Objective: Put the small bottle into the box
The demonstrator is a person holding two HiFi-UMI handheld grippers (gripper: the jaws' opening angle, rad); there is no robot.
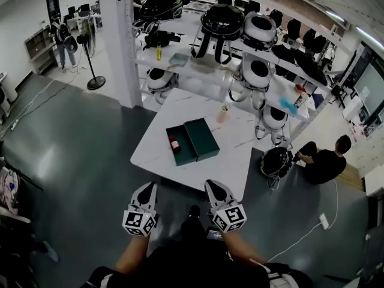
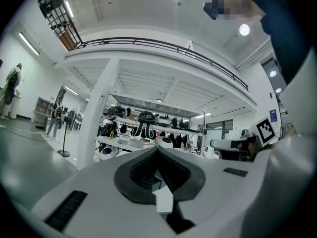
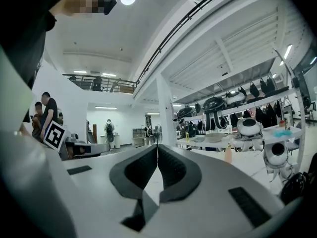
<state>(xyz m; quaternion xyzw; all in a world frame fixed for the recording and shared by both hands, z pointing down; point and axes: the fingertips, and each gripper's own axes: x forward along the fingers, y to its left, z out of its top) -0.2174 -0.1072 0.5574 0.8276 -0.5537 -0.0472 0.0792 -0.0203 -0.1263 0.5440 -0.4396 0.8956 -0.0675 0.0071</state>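
Note:
A dark green box (image 1: 180,150) lies open on the white table (image 1: 234,167), its lid (image 1: 203,138) resting beside it on the right. A small bottle (image 1: 174,143) with a red band lies inside the box. Both grippers are held close to my body, below the table's near edge and apart from the box. My left gripper (image 1: 148,187) is shut with nothing in it, and its jaws meet in the left gripper view (image 2: 157,150). My right gripper (image 1: 214,185) is also shut and empty, its jaws pressed together in the right gripper view (image 3: 157,148).
A pale orange bottle (image 1: 222,114) stands farther back on the table. Behind it are shelves (image 1: 198,65) with helmets and robot heads. A white pillar (image 1: 123,41) and a fan stand (image 1: 90,59) are at the left. A person (image 1: 324,161) sits on the floor at the right beside a helmet (image 1: 276,161).

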